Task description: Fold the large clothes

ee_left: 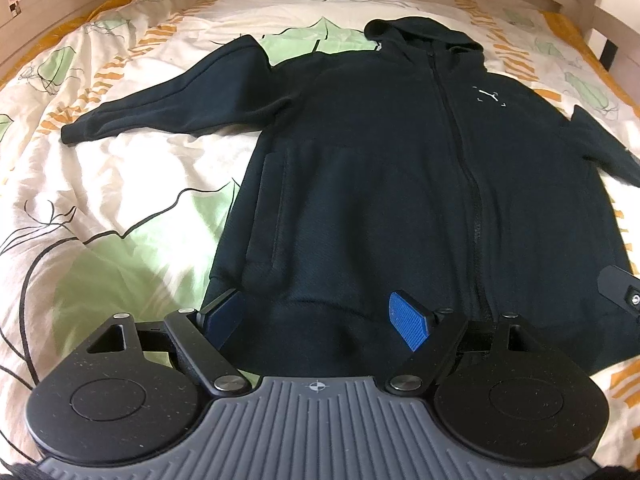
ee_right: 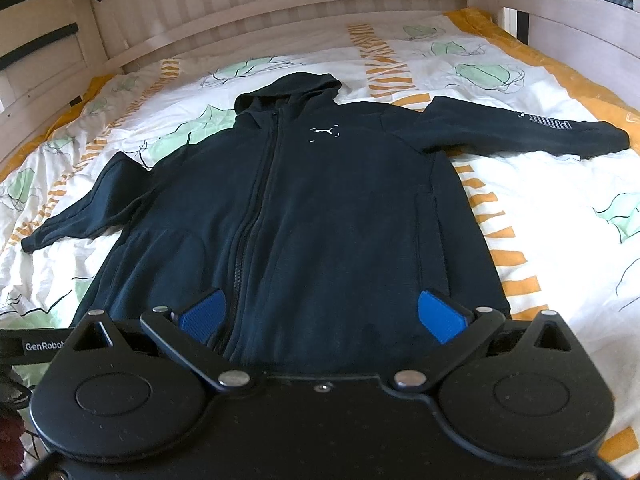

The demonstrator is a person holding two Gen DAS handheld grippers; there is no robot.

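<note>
The black hoodie [ee_left: 400, 168] lies flat on the bed [ee_left: 100, 200], front up, hood at 12 o'clock, hem at 6 o'clock. The left gripper [ee_left: 316, 320] hangs over the hem's left corner, fingers wide open and holding nothing. The right gripper [ee_right: 320, 316] hangs over the hem's right part, fingers open too. Each sleeve sticks out sideways.
</note>
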